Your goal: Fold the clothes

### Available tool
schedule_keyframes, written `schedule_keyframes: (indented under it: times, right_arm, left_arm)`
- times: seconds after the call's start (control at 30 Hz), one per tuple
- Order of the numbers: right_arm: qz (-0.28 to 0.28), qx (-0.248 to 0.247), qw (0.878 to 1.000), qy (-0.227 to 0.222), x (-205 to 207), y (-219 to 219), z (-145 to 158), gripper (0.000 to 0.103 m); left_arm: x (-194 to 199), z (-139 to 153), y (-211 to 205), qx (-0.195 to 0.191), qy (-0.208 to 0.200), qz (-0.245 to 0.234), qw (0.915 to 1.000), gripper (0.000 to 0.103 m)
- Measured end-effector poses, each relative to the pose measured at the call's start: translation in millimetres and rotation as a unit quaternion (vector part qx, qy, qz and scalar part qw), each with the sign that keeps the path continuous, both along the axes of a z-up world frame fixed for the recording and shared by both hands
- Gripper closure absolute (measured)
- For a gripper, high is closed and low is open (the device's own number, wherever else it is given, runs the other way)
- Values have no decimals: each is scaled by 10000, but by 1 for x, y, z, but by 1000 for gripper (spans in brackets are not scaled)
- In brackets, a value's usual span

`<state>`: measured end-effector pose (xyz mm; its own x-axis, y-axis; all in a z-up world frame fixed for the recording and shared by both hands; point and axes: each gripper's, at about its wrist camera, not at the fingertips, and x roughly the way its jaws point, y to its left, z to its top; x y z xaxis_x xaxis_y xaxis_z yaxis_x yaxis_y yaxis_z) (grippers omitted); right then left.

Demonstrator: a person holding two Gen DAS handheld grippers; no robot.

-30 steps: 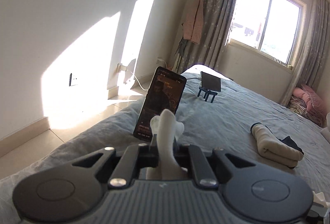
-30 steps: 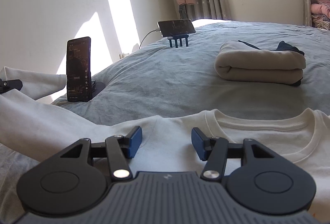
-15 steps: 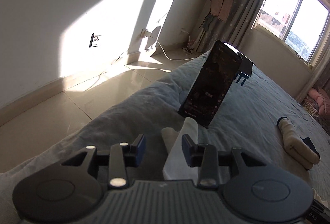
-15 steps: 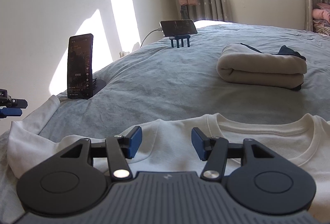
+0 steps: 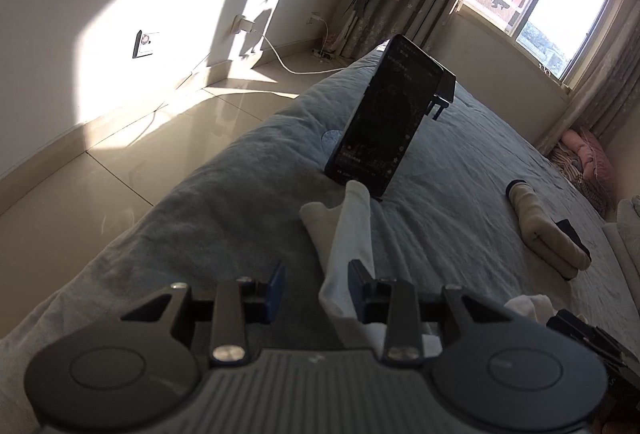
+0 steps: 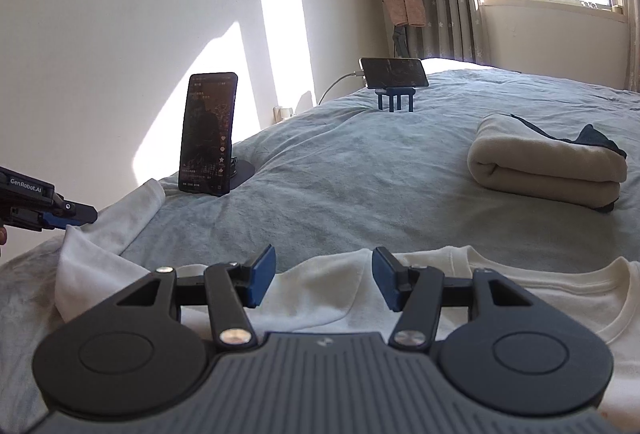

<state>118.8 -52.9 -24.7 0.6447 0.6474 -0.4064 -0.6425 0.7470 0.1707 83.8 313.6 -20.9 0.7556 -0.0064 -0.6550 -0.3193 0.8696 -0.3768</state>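
Observation:
A white T-shirt (image 6: 320, 298) lies on the grey bed, collar (image 6: 560, 270) to the right. Its left sleeve (image 6: 116, 230) lies folded up near the bed's left edge. In the left wrist view the sleeve (image 5: 348, 234) lies between and ahead of the jaws, against the right finger. My left gripper (image 5: 316, 288) is open just above the sleeve; it also shows in the right wrist view (image 6: 68, 216). My right gripper (image 6: 324, 280) is open and empty, hovering over the shirt's shoulder.
An upright phone (image 6: 208, 134) on a stand is just beyond the sleeve. A second phone (image 6: 394, 72) sits on a blue stand farther back. A rolled beige garment (image 6: 544, 166) lies at right. The bed edge and tiled floor (image 5: 120, 174) are at left.
My left gripper has opened and let go of the sleeve, then dropped and turned left. The sleeve now lies on the bed. The right gripper barely moved.

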Motion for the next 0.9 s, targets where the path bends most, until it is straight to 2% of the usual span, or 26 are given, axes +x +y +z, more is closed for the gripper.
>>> schedule_keyframes:
  times: [0.13,0.27,0.47,0.5,0.53,0.57,0.6,0.67,0.77,0.9]
  right_arm:
    - [905,41,9958,-127,-22,20,10,41]
    - [1778,-186,9834,-300,-46,47,12,41]
    - [2000,-726,9766,-316,-54,79,-7,41]
    - [2011,-794,9759,-296,-54,83,-10,43]
    - [2004,-870,9754,-279,-54,86,-13,61]
    - [1989,-949,9750,-263,-53,88,-15,84]
    - [1975,-1029,9746,-247,-53,90,-18,89]
    - [1881,-805,9788,-117,-47,82,-15,95]
    - [1626,-269,9860,266,-30,66,-10,97]
    - [854,281,9917,916,-2,44,-15,97]
  left_arm:
    - [-2,-2,-4,-344,8,-392,9986,69]
    - [-2,-3,-11,-553,17,-670,9962,72]
    - [1,-2,-16,-585,-35,-687,9959,73]
    - [2,-2,-17,-601,-37,-692,9958,73]
    - [3,-2,-17,-617,-37,-698,9956,73]
    - [4,-2,-17,-635,-38,-704,9955,73]
    - [5,-2,-17,-652,-42,-706,9954,73]
    - [4,-2,-16,-692,-88,-685,9952,73]
    - [2,0,-12,-740,-229,-591,9952,69]
    - [-2,3,-4,-760,-457,-310,9956,63]
